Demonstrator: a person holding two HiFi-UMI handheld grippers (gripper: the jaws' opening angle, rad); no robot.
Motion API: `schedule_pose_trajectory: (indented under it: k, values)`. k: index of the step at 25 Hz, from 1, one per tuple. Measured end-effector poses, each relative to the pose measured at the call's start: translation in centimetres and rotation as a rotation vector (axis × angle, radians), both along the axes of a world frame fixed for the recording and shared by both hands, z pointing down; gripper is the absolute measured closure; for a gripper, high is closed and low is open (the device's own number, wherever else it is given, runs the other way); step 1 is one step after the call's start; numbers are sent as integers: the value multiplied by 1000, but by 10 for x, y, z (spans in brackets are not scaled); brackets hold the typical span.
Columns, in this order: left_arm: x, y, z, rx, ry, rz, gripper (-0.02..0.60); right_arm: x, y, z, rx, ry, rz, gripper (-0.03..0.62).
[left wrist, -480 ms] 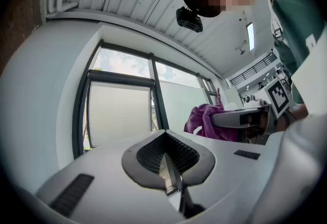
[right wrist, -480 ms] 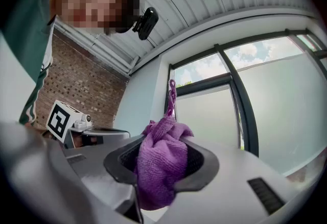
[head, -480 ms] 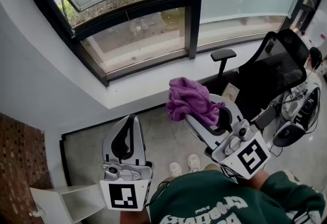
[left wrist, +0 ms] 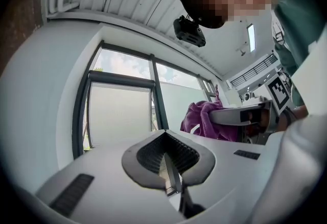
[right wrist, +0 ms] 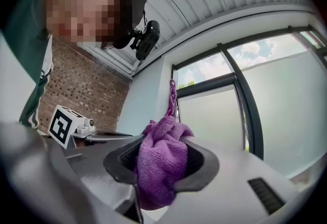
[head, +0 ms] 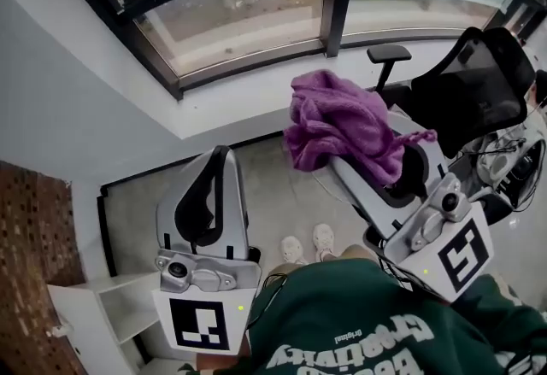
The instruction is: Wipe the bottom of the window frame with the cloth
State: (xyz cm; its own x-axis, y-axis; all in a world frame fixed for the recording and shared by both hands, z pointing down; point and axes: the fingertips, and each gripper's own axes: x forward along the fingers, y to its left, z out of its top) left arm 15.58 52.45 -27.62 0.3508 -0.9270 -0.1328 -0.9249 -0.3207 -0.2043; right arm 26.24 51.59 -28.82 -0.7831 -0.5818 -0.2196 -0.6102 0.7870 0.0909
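Observation:
A purple cloth bunches over the tip of my right gripper, which is shut on it and held up in front of the white sill. The cloth fills the jaws in the right gripper view and a strand sticks up. The dark bottom rail of the window frame runs above the sill, apart from the cloth. My left gripper hangs lower left, shut with nothing in it; its jaws meet in the left gripper view.
A black office chair with an armrest stands at right, beside cables and gear. A white shelf and a brick wall sit at lower left. The person's shoes are on the grey floor.
The right gripper with the cloth has risen and shifted a little right, nearer the sill. The left gripper has barely moved. The head view has tilted slightly downward.

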Motion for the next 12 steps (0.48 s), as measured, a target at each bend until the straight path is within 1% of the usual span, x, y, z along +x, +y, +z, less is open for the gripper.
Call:
schedule_pose_trajectory:
  k: [5, 8, 12]
  values:
    - [-4, -2, 5, -1, 2, -16, 575, 3, -3, 6, 1, 10, -3, 442]
    - [-9, -14, 8, -9, 16, -34, 575, 5, -16, 12, -3, 22, 1, 442]
    - [-21, -28, 15, -36, 22, -80, 575, 9, -36, 26, -47, 14, 9, 442]
